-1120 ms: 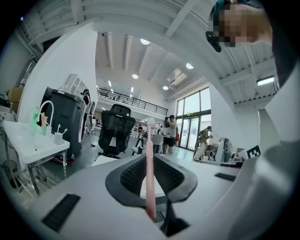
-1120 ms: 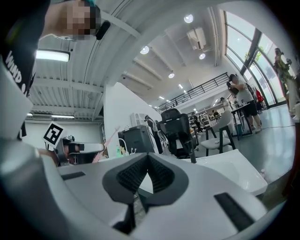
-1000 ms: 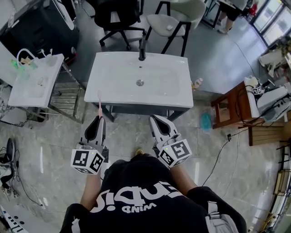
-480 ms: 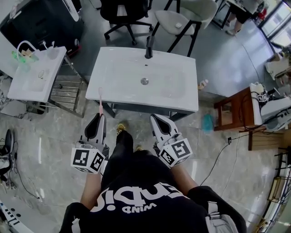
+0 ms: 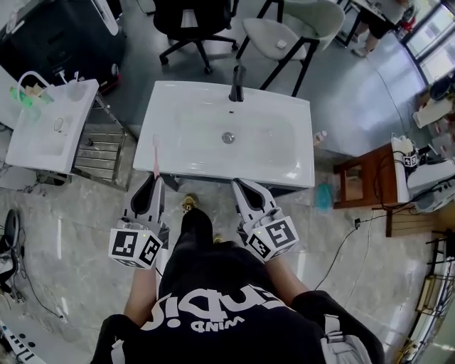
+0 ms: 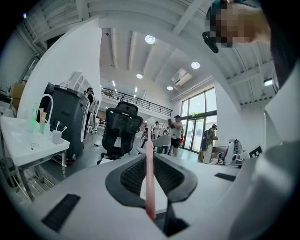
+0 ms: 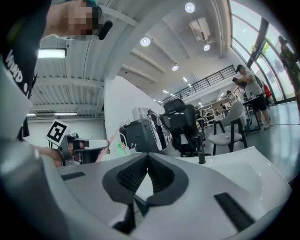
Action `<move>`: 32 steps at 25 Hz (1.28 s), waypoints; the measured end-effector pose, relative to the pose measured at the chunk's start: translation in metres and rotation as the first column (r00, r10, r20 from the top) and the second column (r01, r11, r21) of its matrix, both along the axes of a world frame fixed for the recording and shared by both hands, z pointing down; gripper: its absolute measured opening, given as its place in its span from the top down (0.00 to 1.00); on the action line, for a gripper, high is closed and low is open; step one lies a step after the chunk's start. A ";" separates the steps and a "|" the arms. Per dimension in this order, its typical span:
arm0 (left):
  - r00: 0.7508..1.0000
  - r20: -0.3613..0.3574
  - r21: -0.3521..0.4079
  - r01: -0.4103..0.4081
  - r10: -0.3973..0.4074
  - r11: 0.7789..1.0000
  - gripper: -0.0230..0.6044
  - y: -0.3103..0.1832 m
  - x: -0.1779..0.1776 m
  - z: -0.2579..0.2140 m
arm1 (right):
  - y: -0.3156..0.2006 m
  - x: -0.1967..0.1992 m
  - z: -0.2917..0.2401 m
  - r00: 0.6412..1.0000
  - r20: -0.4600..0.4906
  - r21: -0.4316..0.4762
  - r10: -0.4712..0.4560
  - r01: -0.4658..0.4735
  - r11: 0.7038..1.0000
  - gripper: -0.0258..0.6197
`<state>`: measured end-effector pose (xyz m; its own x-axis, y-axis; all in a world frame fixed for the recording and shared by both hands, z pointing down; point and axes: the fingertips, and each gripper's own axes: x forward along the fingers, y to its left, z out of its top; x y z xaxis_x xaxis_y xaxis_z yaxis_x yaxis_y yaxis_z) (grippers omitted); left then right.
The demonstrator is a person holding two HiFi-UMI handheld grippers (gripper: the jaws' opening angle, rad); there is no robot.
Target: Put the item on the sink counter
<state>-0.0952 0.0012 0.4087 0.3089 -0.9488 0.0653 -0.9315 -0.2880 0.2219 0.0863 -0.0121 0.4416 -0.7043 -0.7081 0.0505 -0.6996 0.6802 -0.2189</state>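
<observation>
**At the sink counter, toothbrush in the left jaws**

Surface and room: the white rectangular sink counter (image 5: 178, 106) lies straight ahead of both sets of fingertips. Its black tap (image 5: 237, 83) stands at the far edge. The floor under the grippers is pale marble tile (image 5: 85, 234), with grey floor past the counter. Beyond the tap are a black wheeled office chair (image 5: 188, 21) and a pale shell chair (image 5: 284, 28). A smaller white washstand (image 5: 43, 135) is off to the outside of the left fingers.

Left gripper (image 5: 154, 179): jaws clamped on the thin pink toothbrush (image 5: 156, 158). It sticks out forward past the fingertips, its far end over the counter's near left edge.

Right gripper (image 5: 239, 185): jaws closed tip to tip, nothing between them.

Change: a second ago a strip of floor separated the fingertips from the counter. Now the tips are at its front edge, and one leg has stepped forward between the grippers.

Writing: the black T-shirt (image 5: 234, 298) carries white print, its small line reading "WIND". The larger word is unclear.
</observation>
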 end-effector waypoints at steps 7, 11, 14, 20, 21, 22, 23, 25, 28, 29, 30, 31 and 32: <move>1.000 -0.014 -0.029 -0.018 0.018 0.999 0.86 -0.052 -0.016 0.007 | -0.041 -0.018 0.004 1.000 -0.014 -0.030 0.002 -0.003 1.000 0.93; 1.000 -0.016 -0.038 -0.027 0.027 0.999 0.86 -0.081 -0.027 0.010 | -0.068 -0.031 0.007 1.000 -0.019 -0.039 -0.001 0.000 0.999 0.93; 0.999 -0.017 -0.040 -0.037 0.036 0.999 0.86 -0.103 -0.037 0.007 | -0.089 -0.043 0.004 1.000 -0.025 -0.040 -0.003 0.002 0.999 0.93; 0.997 -0.031 -0.044 -0.077 0.076 0.996 0.86 -0.148 -0.053 0.007 | -0.132 -0.060 -0.006 0.999 -0.045 -0.023 0.015 -0.016 1.000 0.93; 0.996 -0.031 -0.046 -0.089 0.087 0.995 0.86 -0.155 -0.054 0.007 | -0.138 -0.063 -0.007 0.999 -0.046 -0.024 0.022 -0.023 0.999 0.93; 0.995 -0.031 -0.047 -0.100 0.099 0.994 0.86 -0.162 -0.056 0.007 | -0.144 -0.066 -0.008 0.999 -0.046 -0.025 0.028 -0.029 0.999 0.93; 0.993 -0.030 -0.047 -0.112 0.110 0.993 0.86 -0.169 -0.057 0.006 | -0.150 -0.069 -0.010 0.998 -0.048 -0.023 0.033 -0.034 0.999 0.93; 0.991 -0.030 -0.046 -0.132 0.130 0.990 0.86 -0.181 -0.062 0.004 | -0.160 -0.077 -0.013 0.998 -0.053 -0.017 0.041 -0.042 0.999 0.93; 0.987 -0.034 -0.052 -0.158 0.157 0.986 0.86 -0.195 -0.068 0.004 | -0.170 -0.087 -0.015 0.997 -0.059 -0.016 0.050 -0.051 0.999 0.93; 0.986 -0.036 -0.056 -0.165 0.164 0.985 0.86 -0.199 -0.070 0.004 | -0.173 -0.090 -0.016 0.997 -0.061 -0.014 0.051 -0.052 0.999 0.93; 0.985 -0.039 -0.058 -0.172 0.170 0.983 0.86 -0.202 -0.071 0.005 | -0.176 -0.093 -0.018 0.997 -0.063 -0.011 0.051 -0.052 0.999 0.93; 0.984 -0.041 -0.059 -0.177 0.175 0.982 0.86 -0.205 -0.073 0.005 | -0.179 -0.096 -0.020 0.997 -0.064 -0.006 0.052 -0.052 0.999 0.93; 0.983 -0.042 -0.060 -0.182 0.180 0.981 0.86 -0.208 -0.074 0.005 | -0.182 -0.098 -0.021 0.996 -0.064 -0.002 0.054 -0.054 0.999 0.93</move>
<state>-0.1695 -0.2071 0.4133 0.4783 -0.8714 0.1091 -0.8564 -0.4354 0.2773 -0.0118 -0.1943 0.4202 -0.6604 -0.7446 0.0974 -0.7478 0.6404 -0.1750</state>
